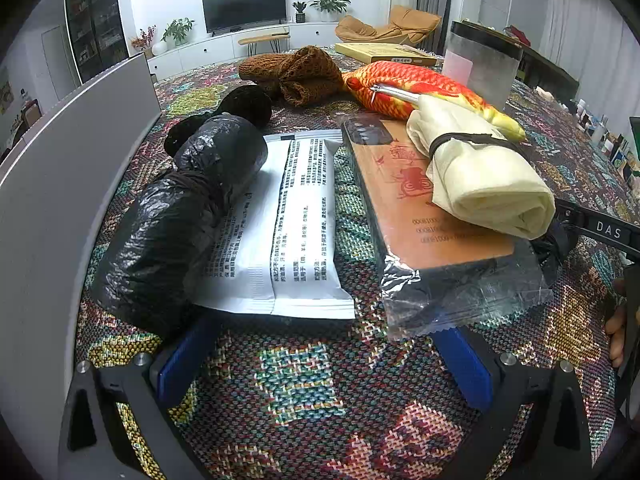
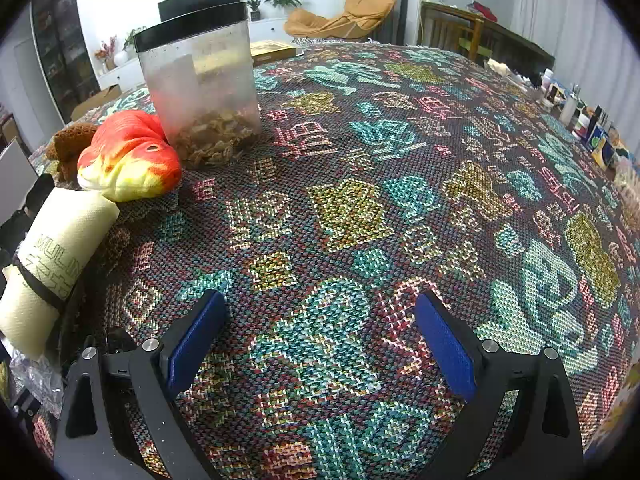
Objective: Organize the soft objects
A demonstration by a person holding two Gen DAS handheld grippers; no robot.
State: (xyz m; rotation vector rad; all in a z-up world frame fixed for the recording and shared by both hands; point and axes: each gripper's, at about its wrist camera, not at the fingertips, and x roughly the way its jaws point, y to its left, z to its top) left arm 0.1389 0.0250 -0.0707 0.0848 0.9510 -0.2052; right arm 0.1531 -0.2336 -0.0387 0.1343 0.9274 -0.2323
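Note:
In the left wrist view my left gripper (image 1: 324,340) is open and empty, low over the patterned cloth. Just ahead lie a black plastic roll (image 1: 176,220), a white printed pouch (image 1: 288,220) and an orange-labelled packet (image 1: 432,216) with a rolled cream cloth (image 1: 480,176) on top. Behind them are a red-yellow fish plush (image 1: 416,88), a brown knit item (image 1: 296,72) and a black knit item (image 1: 240,108). My right gripper (image 2: 320,340) is open and empty over bare cloth. The cream roll (image 2: 52,264) and the fish plush (image 2: 128,160) lie at its left.
A grey box wall (image 1: 68,200) stands at the left. A clear canister with a black rim (image 2: 200,84) stands behind the fish plush; it also shows in the left wrist view (image 1: 484,64). A flat book (image 1: 384,54) lies at the back. Small bottles (image 2: 576,112) line the right edge.

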